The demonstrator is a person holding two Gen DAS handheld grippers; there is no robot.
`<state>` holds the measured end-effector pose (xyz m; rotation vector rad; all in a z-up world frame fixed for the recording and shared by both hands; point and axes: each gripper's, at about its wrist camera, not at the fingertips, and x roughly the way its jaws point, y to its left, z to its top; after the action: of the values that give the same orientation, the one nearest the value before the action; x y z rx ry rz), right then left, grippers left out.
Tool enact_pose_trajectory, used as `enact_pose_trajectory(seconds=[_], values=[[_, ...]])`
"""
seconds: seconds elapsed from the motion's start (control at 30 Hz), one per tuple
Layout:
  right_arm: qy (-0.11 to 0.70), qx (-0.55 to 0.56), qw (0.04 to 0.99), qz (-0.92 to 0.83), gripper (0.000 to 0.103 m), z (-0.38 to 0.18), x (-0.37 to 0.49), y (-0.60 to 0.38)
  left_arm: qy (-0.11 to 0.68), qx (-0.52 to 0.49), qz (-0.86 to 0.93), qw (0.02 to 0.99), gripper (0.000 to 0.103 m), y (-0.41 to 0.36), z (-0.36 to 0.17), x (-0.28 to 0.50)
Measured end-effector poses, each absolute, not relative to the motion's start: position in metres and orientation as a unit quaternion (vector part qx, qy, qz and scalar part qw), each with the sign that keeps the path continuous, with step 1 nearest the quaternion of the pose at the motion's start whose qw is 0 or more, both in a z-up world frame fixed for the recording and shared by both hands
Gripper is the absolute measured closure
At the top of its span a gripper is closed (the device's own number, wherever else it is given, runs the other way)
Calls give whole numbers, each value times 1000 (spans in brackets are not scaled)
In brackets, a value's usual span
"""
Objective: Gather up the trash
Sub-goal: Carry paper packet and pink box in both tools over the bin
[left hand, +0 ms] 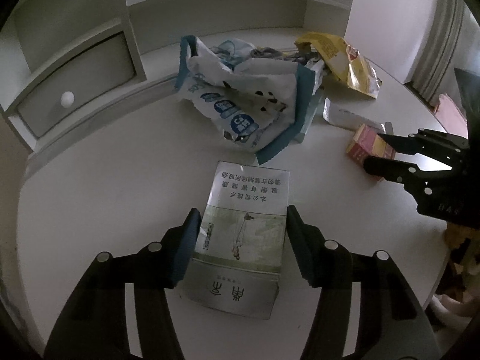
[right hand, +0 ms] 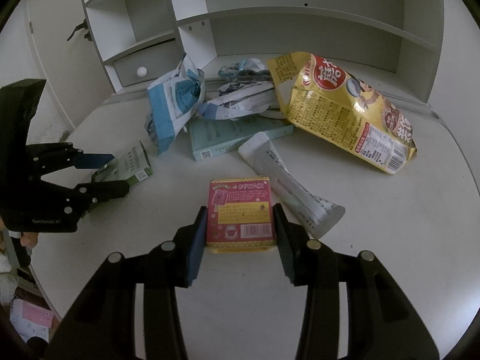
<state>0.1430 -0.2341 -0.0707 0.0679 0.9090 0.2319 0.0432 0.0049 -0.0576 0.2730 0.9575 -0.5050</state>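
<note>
Cigarette pack (left hand: 240, 234) reads 本公司提示 – pink box (right hand: 241, 214) reads おやつアイス.
</note>
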Motion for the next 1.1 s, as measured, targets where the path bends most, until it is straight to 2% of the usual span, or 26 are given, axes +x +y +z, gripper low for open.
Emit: enact_pose_trajectory(seconds=[0.17, 0.37, 0.5, 0.67, 0.8, 0.97, 1.1], values=[[427, 43, 898, 101, 61, -68, 140, -239, 454, 120, -231, 852, 47, 13, -52, 36], [361, 115, 917, 121, 61, -31, 104, -278, 402, 116, -262, 869, 47, -19, -8, 5], [317, 151, 933, 79, 61, 12, 49, -352, 355, 139, -344, 858, 47, -98, 23, -41], [317, 164, 934, -38, 61, 19, -50, -463, 306, 157, -473, 811, 47, -218, 28, -119], [366, 196, 901, -130, 61, -19, -125, -540, 305, 191, -589, 724, 47, -330, -8, -210], [439, 292, 831, -179, 61, -116, -193, -613, 344, 274, -629, 641, 47, -417, -88, -280], [502, 366, 760, -190, 60, -211, -214, -641, 464, 310, -584, 590, 47, -474, -190, -276]])
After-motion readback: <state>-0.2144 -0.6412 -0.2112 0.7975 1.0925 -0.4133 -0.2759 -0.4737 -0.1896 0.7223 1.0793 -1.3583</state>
